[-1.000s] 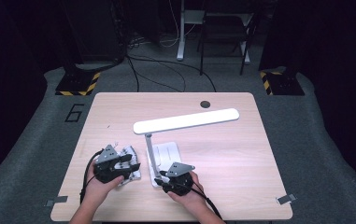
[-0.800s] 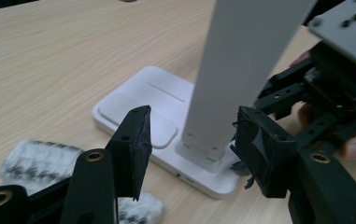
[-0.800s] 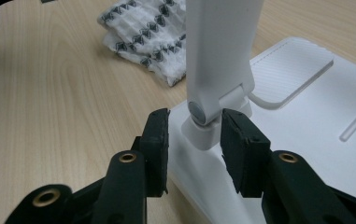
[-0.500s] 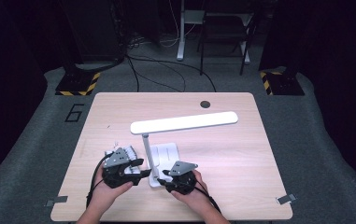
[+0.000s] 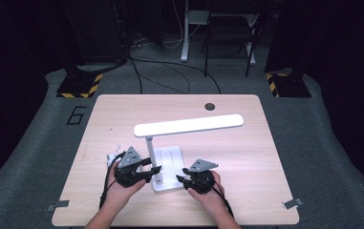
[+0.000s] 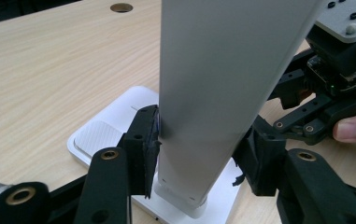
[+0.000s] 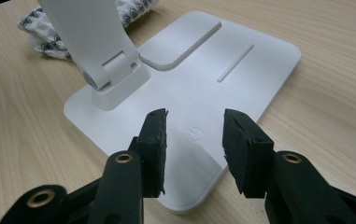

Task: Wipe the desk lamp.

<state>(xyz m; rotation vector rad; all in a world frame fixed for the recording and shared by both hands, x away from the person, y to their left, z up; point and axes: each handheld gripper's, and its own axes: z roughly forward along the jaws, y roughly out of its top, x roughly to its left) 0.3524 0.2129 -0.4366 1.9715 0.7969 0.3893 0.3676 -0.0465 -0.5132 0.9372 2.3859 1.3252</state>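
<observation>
Your white plastic desk lamp stands near the front edge of the pale wooden table, its flat square base lying flat on the wood and its long light bar stretched level above it, reaching toward your right. Your left gripper sits at the lamp's upright stem, low down just above the hinge; its jaws have just been closing with the stem between them, and in the left gripper view both pads lie against the stem's sides, so the tongs are pinching the stem. Your right gripper hovers at the front edge of the base, its jaws spread apart (about half way) with nothing between them; in the right gripper view they hang just above the base's small round power symbol, and you cannot tell whether the pads touch the plastic. A crumpled black-and-white patterned cloth lies on the table just behind the stem on your left side, beside your left hand. Your right hand rests near the front right corner of the base, well clear of the light bar.
</observation>
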